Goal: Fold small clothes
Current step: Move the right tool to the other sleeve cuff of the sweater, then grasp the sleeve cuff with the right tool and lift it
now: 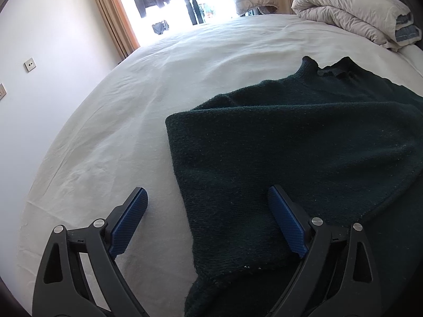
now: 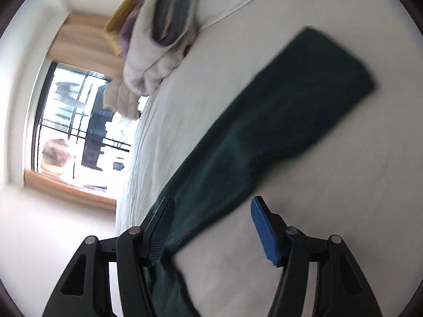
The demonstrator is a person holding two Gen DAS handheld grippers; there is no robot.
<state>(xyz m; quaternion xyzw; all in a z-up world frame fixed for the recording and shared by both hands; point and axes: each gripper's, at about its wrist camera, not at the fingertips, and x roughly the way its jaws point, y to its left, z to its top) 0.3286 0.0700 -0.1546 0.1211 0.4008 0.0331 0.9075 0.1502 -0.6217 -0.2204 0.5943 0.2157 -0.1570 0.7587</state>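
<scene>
A dark green knit sweater (image 1: pixel 304 158) lies on the white bed sheet (image 1: pixel 119 145), its neck pointing away and one sleeve folded across the body. My left gripper (image 1: pixel 208 198) is open just above the sweater's near left edge; its right finger is over the knit, its left finger over the sheet. In the right wrist view, which is rolled sideways and blurred, my right gripper (image 2: pixel 212 208) is open, with the sweater's other sleeve (image 2: pixel 277 116) stretching away between its fingers across the sheet (image 2: pixel 330 185). Neither gripper holds anything.
A folded beige duvet (image 1: pixel 351 13) with a purple cushion sits at the bed's far right corner; it also shows in the right wrist view (image 2: pixel 158 39). A bright balcony window (image 1: pixel 179 2) with curtains lies beyond the bed. A white wall (image 1: pixel 39 52) runs along the left.
</scene>
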